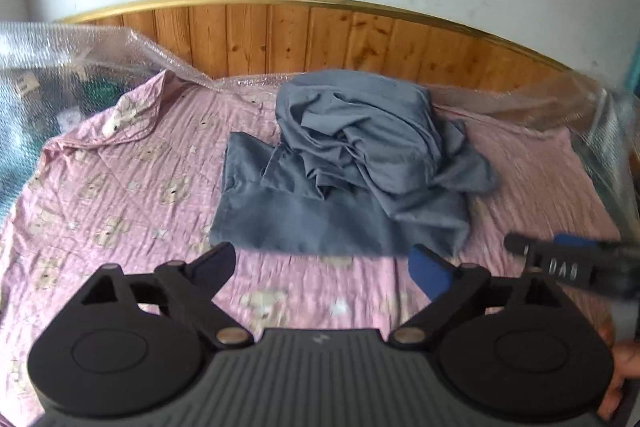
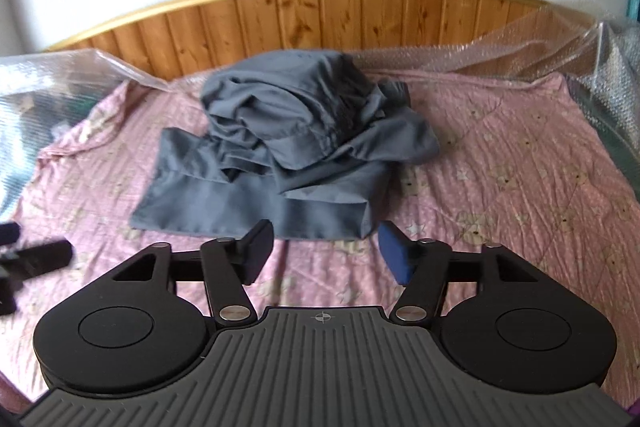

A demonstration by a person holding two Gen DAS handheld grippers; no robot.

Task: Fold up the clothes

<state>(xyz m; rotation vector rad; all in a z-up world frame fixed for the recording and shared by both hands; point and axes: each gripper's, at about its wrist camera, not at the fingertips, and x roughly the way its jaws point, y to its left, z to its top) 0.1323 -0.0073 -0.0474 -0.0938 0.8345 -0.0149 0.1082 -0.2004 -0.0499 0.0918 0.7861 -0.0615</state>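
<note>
One crumpled grey cotton garment (image 1: 352, 163) on pink quilt (image 1: 120, 187): soft, light, floppy; grab near flat hem corners. Left gripper (image 1: 324, 267) & right gripper (image 2: 326, 251) both open, empty.

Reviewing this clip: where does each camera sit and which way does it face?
Left wrist: on the left gripper, angled down over the pink bedspread toward the grey garment and headboard; open jaws, right gripper and a hand at right.
Right wrist: on the right gripper, same direction; open jaws, left gripper at left.
Shared: garment, bedspread, headboard, plastic wrap.
</note>
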